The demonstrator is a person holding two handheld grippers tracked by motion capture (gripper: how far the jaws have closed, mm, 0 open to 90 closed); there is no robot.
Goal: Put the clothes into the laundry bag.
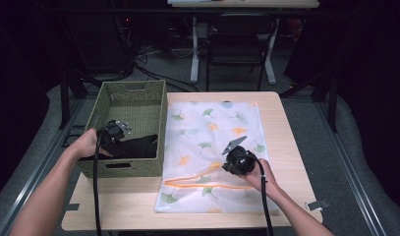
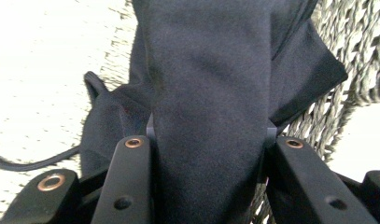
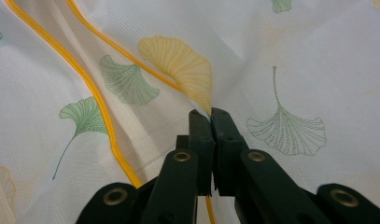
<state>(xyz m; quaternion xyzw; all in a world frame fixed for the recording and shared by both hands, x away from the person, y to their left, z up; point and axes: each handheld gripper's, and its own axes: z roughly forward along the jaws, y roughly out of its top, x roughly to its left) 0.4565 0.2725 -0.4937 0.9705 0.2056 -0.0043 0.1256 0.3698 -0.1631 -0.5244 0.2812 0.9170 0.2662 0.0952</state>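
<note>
My left gripper (image 2: 208,140) pinched the dark garment (image 2: 211,84) inside the woven basket (image 1: 133,105); my right gripper (image 3: 211,116) pinched the leaf-printed bag (image 3: 290,60); no writing legible.

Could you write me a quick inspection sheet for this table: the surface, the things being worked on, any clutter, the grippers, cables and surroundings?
Surface: light wooden table, mostly covered.
Job's things: dark garment lying in a green woven basket at the table's left; white mesh bag with leaf print and an orange zip, spread flat.
Clutter: small grey clip at the table's right edge.
Grippers: left gripper in the basket, pads pressing on a fold of the garment; right gripper shut, pinching the bag's fabric.
Cables: one black cable trails from each gripper.
Surroundings: dark room, a chair beyond the table, grey floor.
</note>
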